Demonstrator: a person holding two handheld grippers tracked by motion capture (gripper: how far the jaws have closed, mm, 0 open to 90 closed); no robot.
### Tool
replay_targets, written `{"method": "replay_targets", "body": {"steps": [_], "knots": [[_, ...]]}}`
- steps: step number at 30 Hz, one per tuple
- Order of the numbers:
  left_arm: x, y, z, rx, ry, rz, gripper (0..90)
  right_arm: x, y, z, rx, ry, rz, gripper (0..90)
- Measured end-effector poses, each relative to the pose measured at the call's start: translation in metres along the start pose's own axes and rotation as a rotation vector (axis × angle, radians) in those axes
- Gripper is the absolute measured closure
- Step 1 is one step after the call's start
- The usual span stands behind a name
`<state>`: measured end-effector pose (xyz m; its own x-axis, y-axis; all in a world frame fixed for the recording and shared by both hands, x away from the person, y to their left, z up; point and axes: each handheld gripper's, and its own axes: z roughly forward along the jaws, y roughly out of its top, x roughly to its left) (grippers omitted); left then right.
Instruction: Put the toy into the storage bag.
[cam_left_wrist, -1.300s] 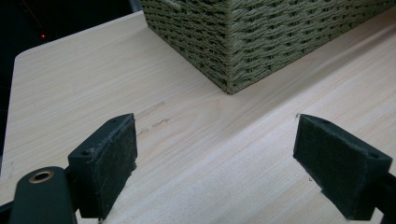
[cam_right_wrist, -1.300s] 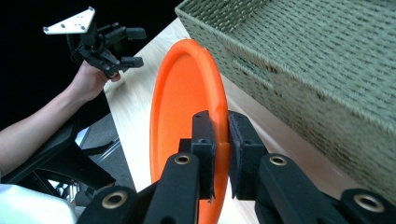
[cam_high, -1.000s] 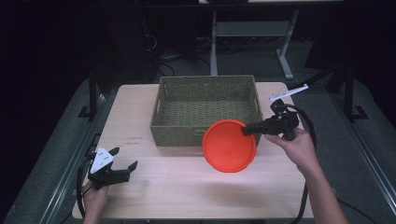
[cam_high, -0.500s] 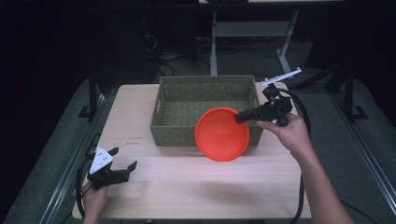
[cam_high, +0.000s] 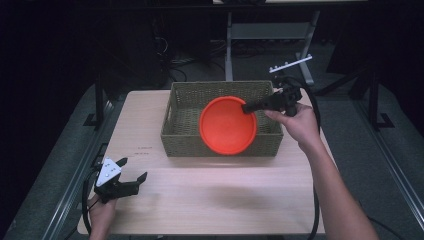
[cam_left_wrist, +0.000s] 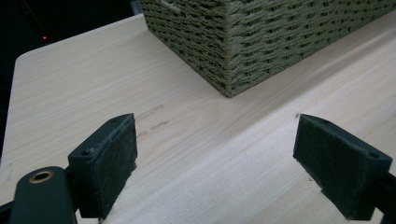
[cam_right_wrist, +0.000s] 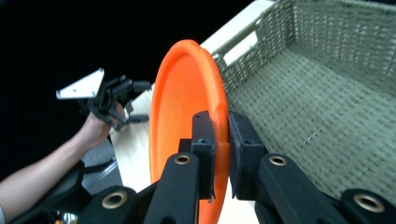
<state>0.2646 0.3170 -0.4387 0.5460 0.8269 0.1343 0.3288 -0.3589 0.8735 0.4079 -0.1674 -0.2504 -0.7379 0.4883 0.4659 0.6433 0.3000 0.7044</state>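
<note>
An orange plate (cam_high: 227, 125) hangs tilted over the woven basket (cam_high: 182, 115), covering part of its front wall. My right gripper (cam_high: 248, 108) is shut on the plate's right rim, and the right gripper view shows both pads clamped on the orange plate (cam_right_wrist: 187, 107) above the woven basket (cam_right_wrist: 327, 93). My left gripper (cam_high: 134, 169) rests at the table's front left corner, open, nothing between its pads (cam_left_wrist: 109, 161). A corner of the woven basket (cam_left_wrist: 261, 37) lies ahead of it.
The light wooden table (cam_high: 210, 200) carries the basket at its back middle. Dark floor, cables and a metal stand leg (cam_high: 230, 45) lie beyond the far edge. A person's forearms enter from the bottom.
My right gripper has carried the orange plate up and to the left, from beside the basket's front right to over the basket. My left gripper has stayed put.
</note>
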Motion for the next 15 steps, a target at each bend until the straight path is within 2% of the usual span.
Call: {"method": "replay_targets", "body": {"steps": [3, 4, 6, 8, 15], "knots": [[0.001, -0.001, 0.0, 0.015, 0.0, 0.021, 13.0, -0.002, 0.009, 0.001, -0.012, -0.015, 0.007, 81.8], [0.0, -0.001, 0.0, 0.004, -0.001, 0.007, 13.0, -0.002, 0.011, 0.001, -0.018, -0.028, 0.003, 81.8], [0.001, -0.001, 0.0, -0.005, -0.009, 0.006, 13.0, 0.0, 0.016, 0.004, -0.024, -0.051, -0.004, 81.7], [0.001, -0.001, 0.0, -0.006, -0.007, 0.008, 13.0, -0.001, 0.018, 0.006, -0.021, -0.058, -0.008, 81.8], [0.0, 0.0, 0.0, 0.002, 0.0, 0.007, 13.0, -0.01, 0.032, 0.021, -0.017, -0.064, 0.021, 81.8]]}}
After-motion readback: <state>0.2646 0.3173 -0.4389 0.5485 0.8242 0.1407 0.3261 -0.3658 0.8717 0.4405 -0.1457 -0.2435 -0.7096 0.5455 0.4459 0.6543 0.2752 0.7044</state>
